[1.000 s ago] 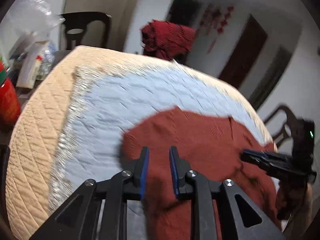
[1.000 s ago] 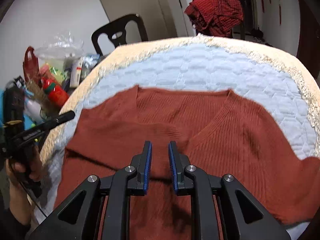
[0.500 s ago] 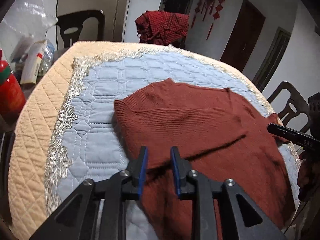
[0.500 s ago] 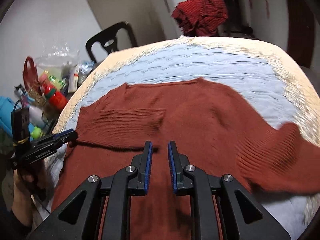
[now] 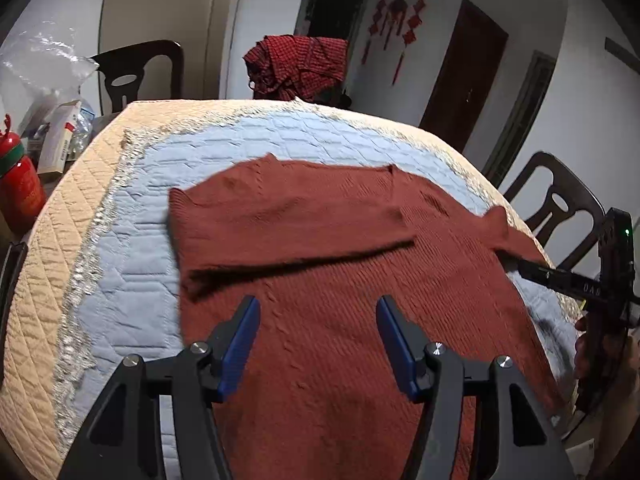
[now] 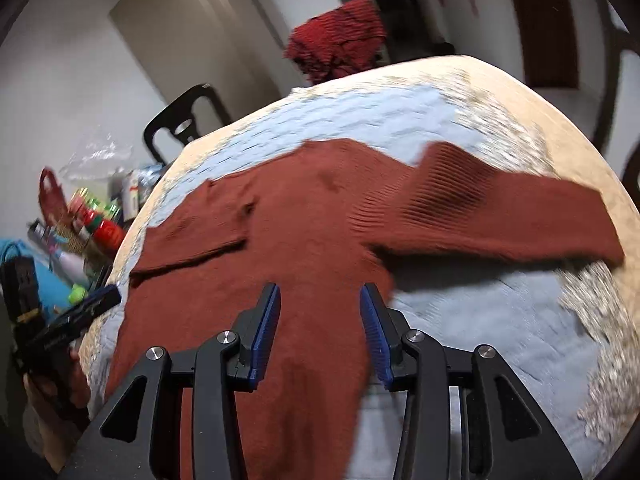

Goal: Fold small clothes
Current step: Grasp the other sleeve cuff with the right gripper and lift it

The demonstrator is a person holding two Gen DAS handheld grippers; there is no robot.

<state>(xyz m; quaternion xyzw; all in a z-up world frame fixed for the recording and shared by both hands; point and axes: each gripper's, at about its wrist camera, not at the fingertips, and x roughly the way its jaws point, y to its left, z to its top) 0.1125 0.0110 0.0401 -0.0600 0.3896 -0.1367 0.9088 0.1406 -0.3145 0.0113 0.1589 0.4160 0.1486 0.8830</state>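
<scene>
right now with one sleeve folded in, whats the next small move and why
Probably bring the right tongs to the right sleeve and fold it in across the sweater. The left sleeve already lies across the chest, while the right one sticks out sideways over the quilt. Both tongs are open and hold nothing, the left tongs included.

Bare quilt (image 5: 120, 280) left of sweater (image 5: 340, 320); clutter (image 5: 24, 184) beyond
</scene>
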